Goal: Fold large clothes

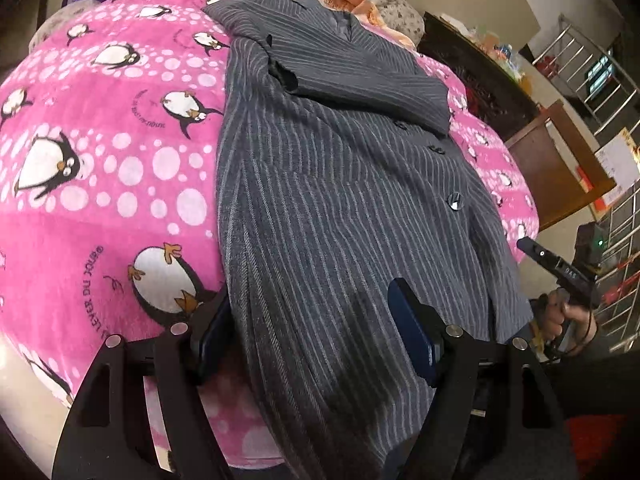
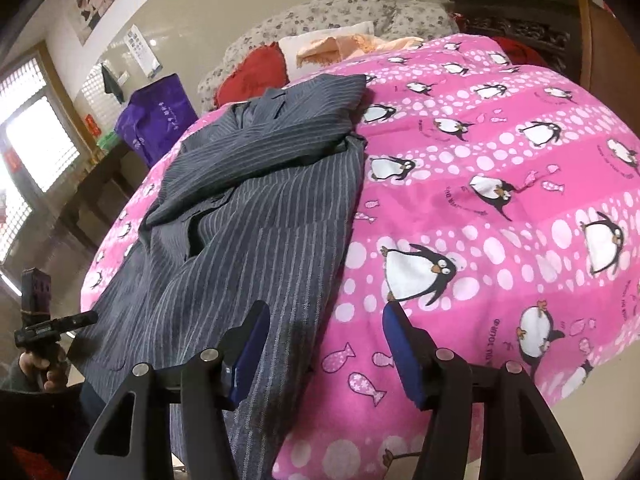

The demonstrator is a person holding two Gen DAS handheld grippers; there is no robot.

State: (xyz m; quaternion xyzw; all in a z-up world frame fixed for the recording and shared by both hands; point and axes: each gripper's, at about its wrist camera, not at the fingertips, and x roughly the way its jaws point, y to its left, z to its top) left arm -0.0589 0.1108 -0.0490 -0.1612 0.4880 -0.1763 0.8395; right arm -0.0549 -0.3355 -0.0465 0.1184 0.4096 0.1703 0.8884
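Note:
A grey pinstriped jacket (image 1: 340, 184) lies lengthwise on a pink penguin blanket (image 1: 100, 168) covering a bed, sleeves folded across its upper part. It also shows in the right wrist view (image 2: 248, 208). My left gripper (image 1: 308, 320) is open, its jaws straddling the jacket's near left hem edge. My right gripper (image 2: 324, 328) is open, its jaws straddling the jacket's near right hem edge over the blanket (image 2: 500, 200). The right gripper also shows at the far right of the left wrist view (image 1: 560, 268). The left gripper shows at the far left of the right wrist view (image 2: 52, 326).
Pillows (image 2: 332, 12), a red cushion (image 2: 252, 72) and an orange cloth (image 2: 340, 48) lie at the bed's head. A purple bag (image 2: 160, 112) stands left of the bed. Dark wooden furniture (image 1: 480, 68) and a metal railing (image 1: 580, 60) stand on the other side.

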